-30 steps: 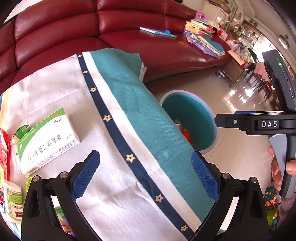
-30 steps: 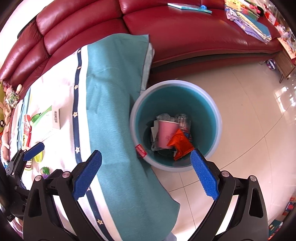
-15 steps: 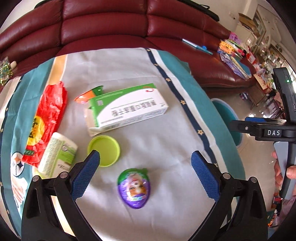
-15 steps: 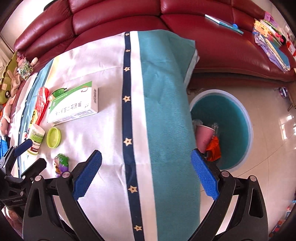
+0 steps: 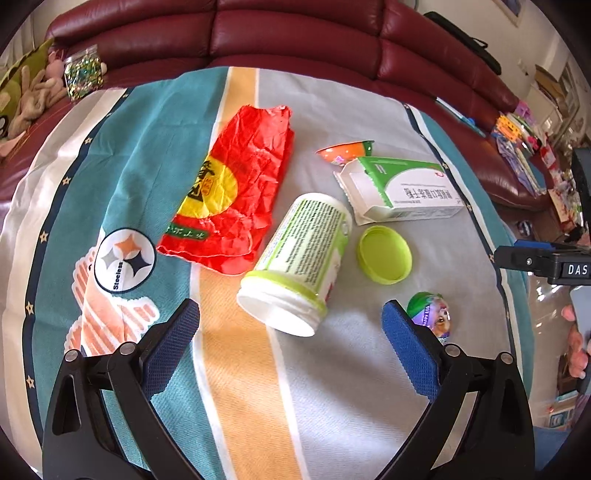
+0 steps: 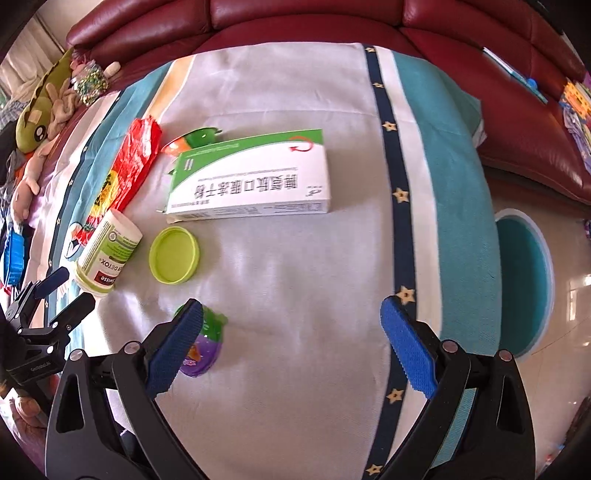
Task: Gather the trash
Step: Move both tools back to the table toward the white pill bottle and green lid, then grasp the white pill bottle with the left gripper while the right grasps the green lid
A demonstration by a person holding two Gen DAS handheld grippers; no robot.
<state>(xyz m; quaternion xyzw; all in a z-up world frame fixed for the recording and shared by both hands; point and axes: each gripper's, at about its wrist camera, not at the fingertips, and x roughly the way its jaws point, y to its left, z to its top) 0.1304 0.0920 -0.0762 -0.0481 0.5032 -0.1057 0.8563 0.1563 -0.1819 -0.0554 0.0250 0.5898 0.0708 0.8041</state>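
Trash lies on a striped tablecloth (image 5: pixel 236 369): a white and green bottle (image 5: pixel 299 258) on its side, a red wrapper (image 5: pixel 236 192), a green lid (image 5: pixel 384 254), a white and green carton (image 5: pixel 402 192), an orange-green cap (image 5: pixel 345 151) and a purple egg-shaped toy (image 5: pixel 432 314). My left gripper (image 5: pixel 291 343) is open and empty, just in front of the bottle's mouth. My right gripper (image 6: pixel 291 347) is open and empty over the cloth, its left finger beside the purple egg (image 6: pixel 203 350). The carton (image 6: pixel 251 177), lid (image 6: pixel 173 254) and bottle (image 6: pixel 107 254) lie beyond it.
A teal trash bin (image 6: pixel 524 288) stands on the tiled floor right of the table. A red leather sofa (image 5: pixel 295 33) runs behind, with plush toys (image 6: pixel 40 118) and a glitter jar (image 5: pixel 83 75) at the left and books (image 5: pixel 517 144) at the right.
Both grippers have swung left from the bin side to over the trash. The left one has closed in on the bottle; both remain open.
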